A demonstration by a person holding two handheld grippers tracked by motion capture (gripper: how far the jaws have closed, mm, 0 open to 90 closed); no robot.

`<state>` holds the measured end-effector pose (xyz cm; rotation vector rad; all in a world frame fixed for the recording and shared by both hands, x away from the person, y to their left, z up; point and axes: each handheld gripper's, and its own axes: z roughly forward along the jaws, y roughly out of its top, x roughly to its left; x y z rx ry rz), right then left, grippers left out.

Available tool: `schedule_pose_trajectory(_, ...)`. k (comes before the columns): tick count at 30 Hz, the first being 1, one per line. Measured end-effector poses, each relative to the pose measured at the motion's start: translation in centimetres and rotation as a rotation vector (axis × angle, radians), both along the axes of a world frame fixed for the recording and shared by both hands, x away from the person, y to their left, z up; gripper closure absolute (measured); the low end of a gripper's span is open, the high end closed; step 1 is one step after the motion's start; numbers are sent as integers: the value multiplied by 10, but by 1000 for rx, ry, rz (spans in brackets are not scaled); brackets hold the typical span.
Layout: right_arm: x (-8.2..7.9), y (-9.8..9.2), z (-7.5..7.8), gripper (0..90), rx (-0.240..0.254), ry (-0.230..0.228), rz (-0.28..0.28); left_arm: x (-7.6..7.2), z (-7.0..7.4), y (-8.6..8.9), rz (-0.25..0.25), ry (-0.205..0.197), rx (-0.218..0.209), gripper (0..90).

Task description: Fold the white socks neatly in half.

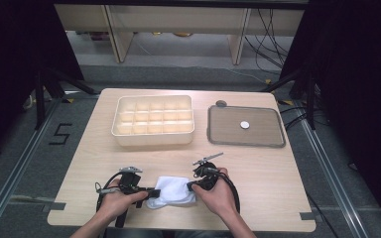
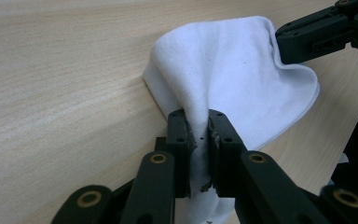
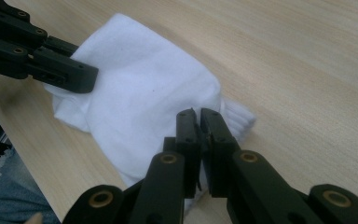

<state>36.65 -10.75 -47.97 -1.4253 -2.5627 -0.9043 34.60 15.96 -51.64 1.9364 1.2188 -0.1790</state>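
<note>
- Gripping white cloth (image 1: 172, 192) at near table (image 1: 258, 168) edge: left claw (image 2: 198, 135) clamped on its left end, fabric pinched between pads.
- Right claw (image 3: 199, 128) closed tight on cloth's right end, fabric bunched under the jaws.
- Cloth lies crumpled on table between both hands, partly lifted at the left pinch.
- Beige divided tray (image 1: 153, 120) and grey flat tray (image 1: 246, 126) well apart, at far side.
</note>
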Motion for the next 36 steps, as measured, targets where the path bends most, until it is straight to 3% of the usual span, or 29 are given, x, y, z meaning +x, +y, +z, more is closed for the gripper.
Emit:
schedule_pose_trajectory(7, 0, -2, -1, 864, 1, -28, 8, 1, 2, 1, 12, 4, -7, 823)
schedule_pose_trajectory(8, -1, -1, -1, 863, -2, -16, -7, 2, 2, 1, 5, 8, -28, 824)
schedule_pose_trajectory(23, -1, -1, -2, 864, 9, -11, -18, 7, 21, 3, -5, 31, -112, 819)
schedule_pose_trajectory(33, -1, 0, -4, 864, 19, -17, -11, 10, 26, 3, -6, 18, -118, 817)
schedule_pose_trajectory(36, -2, 1, -3, 863, 31, 2, -14, 12, 28, 3, -18, 4, -112, 817)
